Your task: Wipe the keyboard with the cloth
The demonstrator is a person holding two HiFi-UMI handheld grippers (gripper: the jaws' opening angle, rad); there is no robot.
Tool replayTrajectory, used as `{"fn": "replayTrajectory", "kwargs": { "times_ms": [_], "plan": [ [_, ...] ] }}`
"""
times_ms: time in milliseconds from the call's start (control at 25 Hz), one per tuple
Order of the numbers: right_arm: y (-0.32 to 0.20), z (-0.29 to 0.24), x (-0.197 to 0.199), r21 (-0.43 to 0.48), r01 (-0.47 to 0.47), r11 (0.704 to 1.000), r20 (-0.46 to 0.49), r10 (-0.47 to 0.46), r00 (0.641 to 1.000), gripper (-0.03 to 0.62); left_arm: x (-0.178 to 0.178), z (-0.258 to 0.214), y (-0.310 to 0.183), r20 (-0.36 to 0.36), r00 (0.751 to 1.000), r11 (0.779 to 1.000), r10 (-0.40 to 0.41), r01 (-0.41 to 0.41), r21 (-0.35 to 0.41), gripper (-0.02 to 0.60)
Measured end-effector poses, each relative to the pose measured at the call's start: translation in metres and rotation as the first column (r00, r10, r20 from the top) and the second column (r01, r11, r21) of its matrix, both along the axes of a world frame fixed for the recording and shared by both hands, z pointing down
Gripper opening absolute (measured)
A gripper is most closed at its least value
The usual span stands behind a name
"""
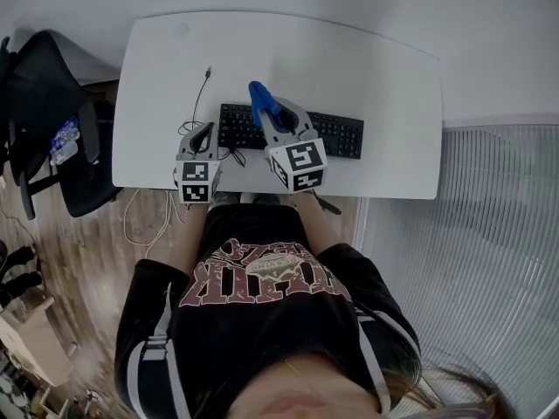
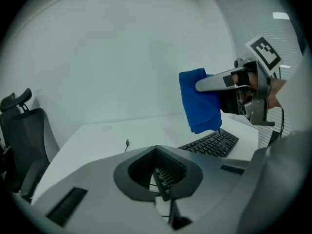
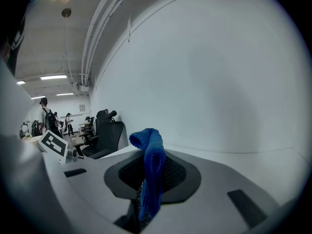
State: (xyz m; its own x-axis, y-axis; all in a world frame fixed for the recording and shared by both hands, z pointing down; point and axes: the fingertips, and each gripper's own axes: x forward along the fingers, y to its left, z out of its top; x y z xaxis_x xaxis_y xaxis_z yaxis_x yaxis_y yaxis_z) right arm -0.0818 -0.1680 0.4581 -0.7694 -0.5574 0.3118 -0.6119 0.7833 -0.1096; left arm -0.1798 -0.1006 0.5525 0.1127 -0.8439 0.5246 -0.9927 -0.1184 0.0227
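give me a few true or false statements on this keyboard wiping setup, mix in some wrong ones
1. The right gripper holds the blue cloth over the keyboard. True.
2. The left gripper grips the keyboard. False: its jaws are shut on nothing, near the keyboard's left end.
3. The keyboard is white. False: it is black, on a white table.
4. A loose cable lies on the table by the keyboard's left end. True.
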Motion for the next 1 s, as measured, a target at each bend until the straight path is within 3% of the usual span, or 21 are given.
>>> {"fn": "replayTrajectory", "kwargs": {
  "times_ms": [360,600,760,1000],
  "plan": [
    [0.000,0.052,-0.033,-0.098,-0.010,0.995,-0.098,0.000,0.995,0.064,0.004,0.061,-0.002,-0.090,0.991,0.982,0.099,-0.112,-0.153,0.029],
    [0.007,0.085,-0.063,-0.130,0.045,0.990,-0.214,-0.072,0.974,0.064,0.013,0.080,-0.002,-0.124,0.978,0.962,0.166,-0.188,-0.197,0.029],
    [0.008,0.109,-0.081,-0.096,0.122,0.988,-0.349,-0.148,0.925,0.064,0.017,0.093,-0.002,-0.113,0.973,0.949,0.202,-0.223,-0.224,0.029],
    [0.015,0.144,-0.100,-0.050,0.247,0.968,-0.527,-0.236,0.816,0.064,0.020,0.100,-0.001,-0.095,0.968,0.942,0.232,-0.248,-0.226,0.029]
  ]
}}
